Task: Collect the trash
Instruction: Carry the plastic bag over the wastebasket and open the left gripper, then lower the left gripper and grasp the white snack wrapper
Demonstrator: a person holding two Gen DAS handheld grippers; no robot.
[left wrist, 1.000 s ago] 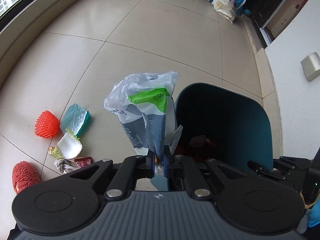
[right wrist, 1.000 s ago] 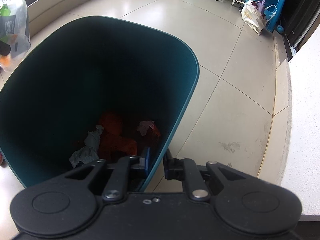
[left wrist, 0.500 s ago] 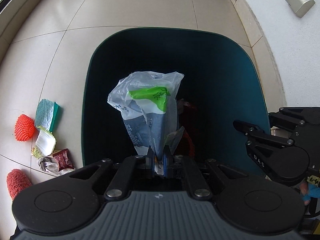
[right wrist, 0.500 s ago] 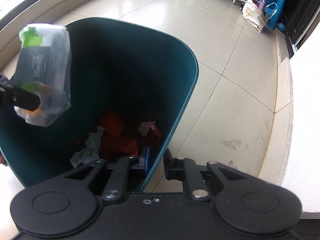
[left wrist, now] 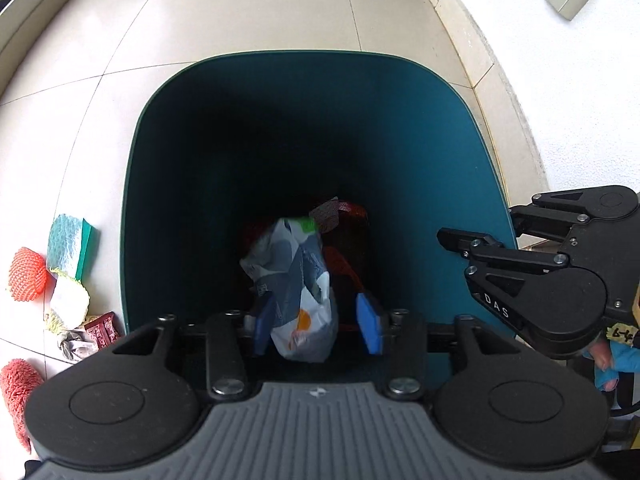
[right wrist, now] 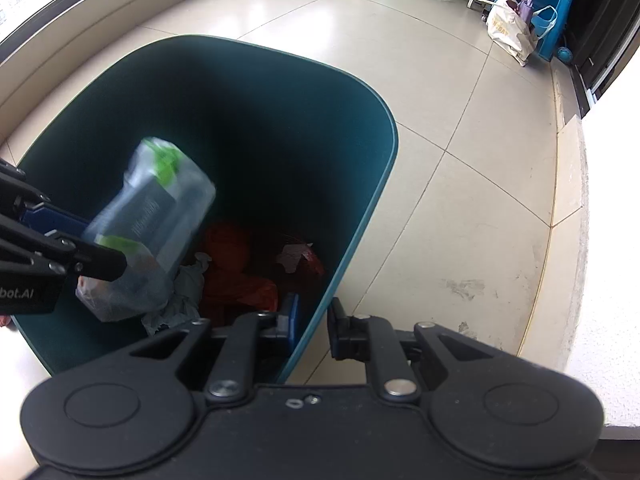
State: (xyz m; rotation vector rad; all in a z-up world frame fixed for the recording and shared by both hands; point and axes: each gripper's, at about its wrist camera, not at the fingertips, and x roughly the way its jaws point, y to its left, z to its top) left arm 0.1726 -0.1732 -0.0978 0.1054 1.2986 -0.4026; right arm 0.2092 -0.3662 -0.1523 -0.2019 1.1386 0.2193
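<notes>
A dark teal trash bin [left wrist: 440, 128] stands on the tiled floor, with red and white scraps [right wrist: 240, 276] at its bottom. My left gripper [left wrist: 316, 322] hangs over the bin's mouth and its jaws are opening. A clear plastic bag [left wrist: 294, 280] with grey and green print sits loose between the blue pads [left wrist: 370, 324], which do not press it. In the right wrist view the bag [right wrist: 156, 220] is blurred, just past the left fingers [right wrist: 92, 258]. My right gripper [right wrist: 314, 322] is shut on the bin's rim [right wrist: 352, 240].
Loose trash lies on the floor left of the bin: a red foam net [left wrist: 26, 276], a teal sponge [left wrist: 70, 246], a white-and-yellow scrap [left wrist: 68, 304], a red wrapper [left wrist: 102, 330] and a red fuzzy piece [left wrist: 16, 392]. A white wall [left wrist: 560, 100] rises to the right. A blue stool [right wrist: 536, 12] stands far off.
My left gripper carried the bag from beside the bin to over its mouth, then spread its jaws; the bag has slipped lower. The right gripper kept its hold on the rim.
</notes>
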